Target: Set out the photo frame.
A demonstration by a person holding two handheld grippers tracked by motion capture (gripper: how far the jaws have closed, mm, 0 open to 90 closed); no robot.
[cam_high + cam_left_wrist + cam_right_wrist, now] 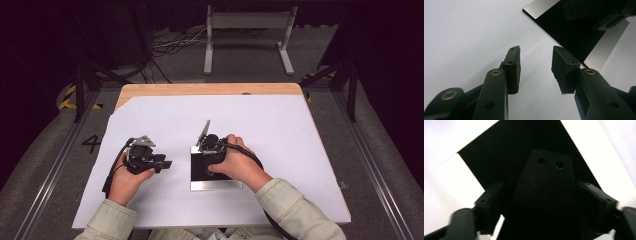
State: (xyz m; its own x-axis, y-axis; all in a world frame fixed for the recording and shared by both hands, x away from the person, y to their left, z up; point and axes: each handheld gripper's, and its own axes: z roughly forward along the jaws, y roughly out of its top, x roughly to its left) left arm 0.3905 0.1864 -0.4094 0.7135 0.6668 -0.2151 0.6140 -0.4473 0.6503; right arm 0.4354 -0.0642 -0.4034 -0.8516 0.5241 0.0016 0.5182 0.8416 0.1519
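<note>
Student: Position of the black plate [200, 170]?

Tutor: Flat on the white sheet [300, 130], near the middle of the table [210, 89], directly beneath the right gripper [210, 150]. Bordered by silvery strips [215, 185] along the near and far edges.

Student: And between the right jaws?

Tutor: Flat black two-hole piece [546, 190], tapering toward its far end, held over the plate in the right gripper view. Flanked closely by both pads; too dark there to say whether pressed or merely bracketed.

Student: State of the left gripper [536, 57]?

Tutor: Parted about halfway, nothing between the pads, resting low over bare sheet just to the left of the plate and pointing toward it.

Student: Expected handling of the plate?

Tutor: Probably stiff and thin, with a glossy face, hence slippery under rubber pads and likely quick to show scratches or smears. Judged moderately light, yet awkward to lift from a flat sheet.

Student: Best place to take hold?

Tutor: At a silvery edge strip rather than the glossy centre; pinch across the thickness near a corner. For the two-hole piece, grip across the flat sides below the holes, squarely, to prevent swivelling.
</note>
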